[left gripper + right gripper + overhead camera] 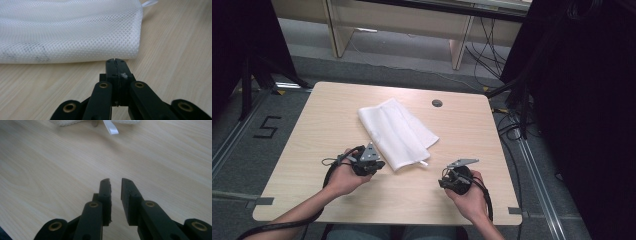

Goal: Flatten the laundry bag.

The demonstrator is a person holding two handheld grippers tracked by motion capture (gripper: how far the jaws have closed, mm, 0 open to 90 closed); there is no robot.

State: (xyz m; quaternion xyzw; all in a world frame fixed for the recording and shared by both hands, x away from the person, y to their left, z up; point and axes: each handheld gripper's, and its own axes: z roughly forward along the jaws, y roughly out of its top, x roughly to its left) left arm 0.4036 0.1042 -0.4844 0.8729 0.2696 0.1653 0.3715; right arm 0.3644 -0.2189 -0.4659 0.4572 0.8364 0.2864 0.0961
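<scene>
A white mesh bag (397, 132) lies folded in the middle of the wooden table (322, 125), its long side running from back left to front right. My left gripper (374, 165) rests at the bag's near left edge with its jaws shut and nothing between them. In the left gripper view the mesh bag (70, 32) lies just past the gripper tips (115, 60). My right gripper (444, 181) sits on bare wood to the right of the bag, jaws slightly open and empty (115, 181). A white ribbon tab (110, 126) of the bag lies ahead of it.
A small dark round grommet (437, 103) sits in the tabletop near the back right. Cables trail from both grippers off the table's front edge. Beyond the table stand desk legs (459, 45) and floor cables (512, 125).
</scene>
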